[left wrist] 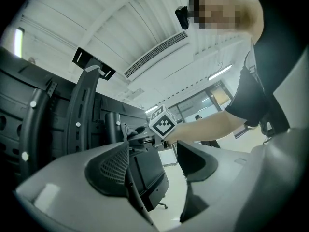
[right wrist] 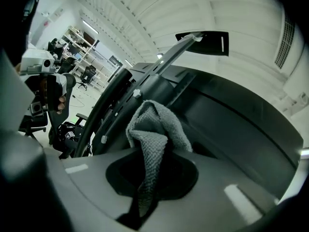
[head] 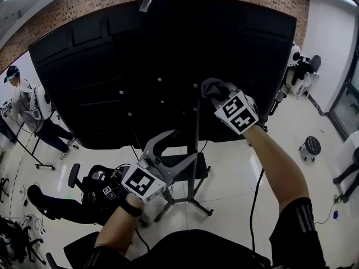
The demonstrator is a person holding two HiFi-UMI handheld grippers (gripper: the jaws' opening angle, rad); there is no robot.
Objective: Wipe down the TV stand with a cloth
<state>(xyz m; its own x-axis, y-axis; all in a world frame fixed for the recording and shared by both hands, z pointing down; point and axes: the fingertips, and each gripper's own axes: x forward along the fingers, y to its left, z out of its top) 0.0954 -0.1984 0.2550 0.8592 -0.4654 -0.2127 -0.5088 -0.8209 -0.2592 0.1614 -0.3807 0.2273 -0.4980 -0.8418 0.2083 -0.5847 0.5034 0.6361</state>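
The big black TV back (head: pixel 112 66) fills the head view, mounted on a stand with a thin black pole (head: pixel 196 150) and splayed feet (head: pixel 190 202). High on that pole my right gripper (head: pixel 216 92) is shut on a bunched grey cloth (head: pixel 212 87); in the right gripper view the cloth (right wrist: pixel 154 129) hangs pinched between the jaws of the right gripper (right wrist: pixel 147 178), in front of the mounting bar (right wrist: pixel 159 69). My left gripper (head: pixel 178 145) is lower and to the left of the pole, open and holding nothing. In the left gripper view, the left gripper (left wrist: pixel 152 151) faces the stand's upright (left wrist: pixel 82 110).
A person (head: pixel 31 108) is at the far left of the white floor. A black office chair (head: pixel 95 184) stands just left of my left hand. A small stool (head: pixel 310 147) is at the right, and a black cable (head: pixel 255 200) trails across the floor.
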